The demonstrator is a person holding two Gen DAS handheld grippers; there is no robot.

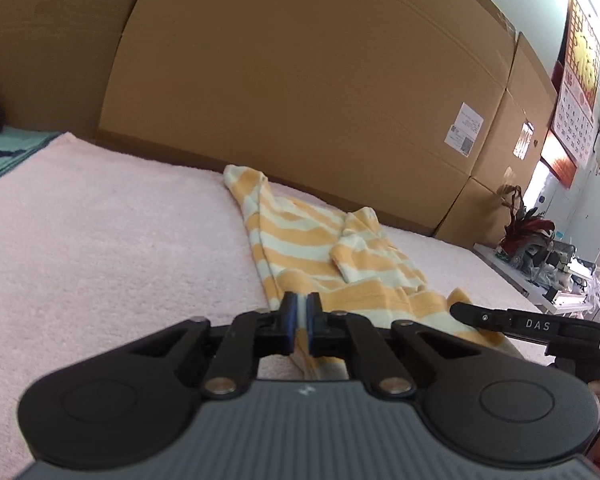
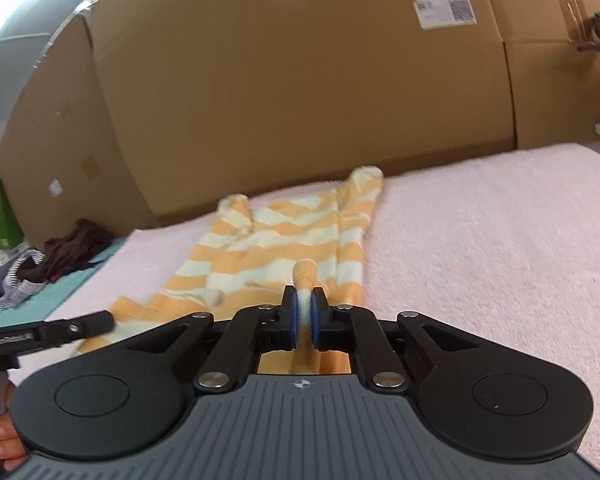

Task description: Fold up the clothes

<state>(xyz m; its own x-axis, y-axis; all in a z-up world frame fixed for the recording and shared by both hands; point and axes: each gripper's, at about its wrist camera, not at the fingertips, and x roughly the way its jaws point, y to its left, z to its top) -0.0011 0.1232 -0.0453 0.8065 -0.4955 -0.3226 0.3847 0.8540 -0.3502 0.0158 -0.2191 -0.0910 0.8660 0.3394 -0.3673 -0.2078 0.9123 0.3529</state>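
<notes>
An orange-and-cream striped garment (image 1: 300, 240) lies lengthwise on the pink towel-covered surface (image 1: 100, 220), reaching toward the cardboard boxes. My left gripper (image 1: 301, 312) is shut on the garment's near left edge, cloth pinched between its blue pads. In the right wrist view the same striped garment (image 2: 284, 236) spreads ahead, and my right gripper (image 2: 304, 312) is shut on a bunched fold of its near right edge. Each gripper's finger shows in the other's view, the right one (image 1: 484, 316) and the left one (image 2: 80, 326), level with each other at the near hem.
Large cardboard boxes (image 1: 300, 80) wall off the far side of the surface. A teal mat with dark clothes (image 2: 72, 248) lies off to the left. A side table with a plant (image 1: 528, 228) and clutter stands to the right. A hand (image 2: 0, 436) grips the left handle.
</notes>
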